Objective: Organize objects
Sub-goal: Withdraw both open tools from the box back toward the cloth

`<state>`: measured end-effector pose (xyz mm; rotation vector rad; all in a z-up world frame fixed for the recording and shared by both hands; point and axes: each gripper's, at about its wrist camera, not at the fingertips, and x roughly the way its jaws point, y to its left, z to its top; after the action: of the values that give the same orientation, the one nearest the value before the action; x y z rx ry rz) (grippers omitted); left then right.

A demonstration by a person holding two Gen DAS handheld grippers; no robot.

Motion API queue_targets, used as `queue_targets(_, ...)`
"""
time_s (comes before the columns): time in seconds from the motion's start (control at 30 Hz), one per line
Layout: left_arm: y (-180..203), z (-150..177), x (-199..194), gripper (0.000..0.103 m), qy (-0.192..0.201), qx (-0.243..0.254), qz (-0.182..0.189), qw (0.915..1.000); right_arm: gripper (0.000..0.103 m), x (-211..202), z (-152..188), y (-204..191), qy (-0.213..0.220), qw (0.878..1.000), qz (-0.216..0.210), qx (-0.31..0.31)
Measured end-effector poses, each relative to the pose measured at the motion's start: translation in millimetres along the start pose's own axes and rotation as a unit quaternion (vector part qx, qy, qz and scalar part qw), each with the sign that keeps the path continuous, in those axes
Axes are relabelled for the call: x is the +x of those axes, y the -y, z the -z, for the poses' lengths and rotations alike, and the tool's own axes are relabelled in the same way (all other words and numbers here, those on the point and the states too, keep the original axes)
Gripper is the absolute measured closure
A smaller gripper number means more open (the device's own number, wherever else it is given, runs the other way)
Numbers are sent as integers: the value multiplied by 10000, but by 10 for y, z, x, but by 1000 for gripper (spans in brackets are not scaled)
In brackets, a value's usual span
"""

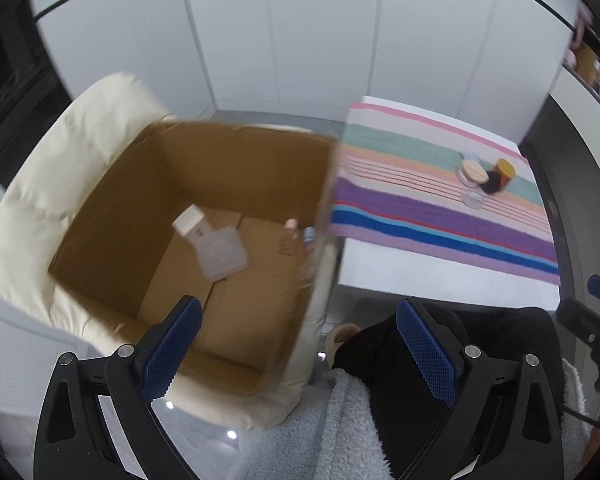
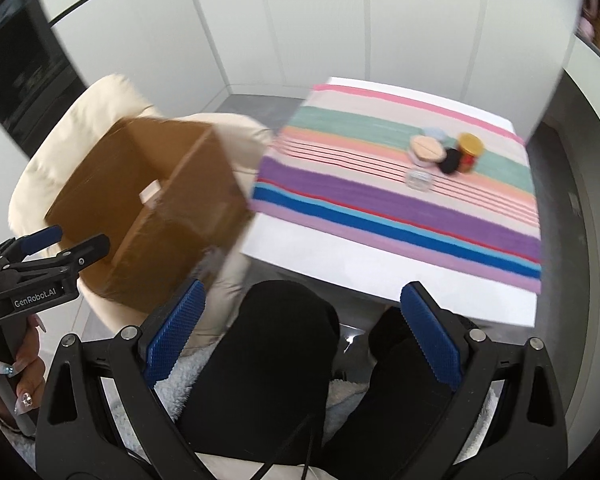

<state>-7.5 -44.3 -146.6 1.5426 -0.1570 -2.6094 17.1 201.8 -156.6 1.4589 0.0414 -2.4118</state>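
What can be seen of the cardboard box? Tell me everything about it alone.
The cardboard box is plain brown, open at the top, its bottom flaps meeting in a seam. It sits tilted on a cream padded chair, beside the table's striped cloth. Inside lie a clear flat bottle with a white cap and two small bottles by the right wall. The open left gripper hovers over its near edge, not touching. Its outer side looks glossy, perhaps taped.

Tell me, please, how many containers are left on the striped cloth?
5, clustered at the cloth's far right: a pale blue-lidded jar at the back, a beige-lidded jar, a black-lidded one, a gold-lidded jar, and a clear jar nearest. More may hide behind them.
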Motion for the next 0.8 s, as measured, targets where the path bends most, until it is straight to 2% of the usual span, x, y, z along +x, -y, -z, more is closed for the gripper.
queue_targets(0.47, 1087, -424, 281, 4, 91, 636, 509, 9966, 3, -128, 268, 1378, 95, 9906, 636, 1204)
queue_targets(0.6, 1397, -603, 504, 4, 37, 684, 653, 9955, 3, -14, 236, 1697, 147, 9869, 805, 1389)
queue_targets(0.8, 1820, -850, 931, 4, -46, 679, 650, 9956, 3, 300, 60, 2042, 105, 9852, 882, 1464)
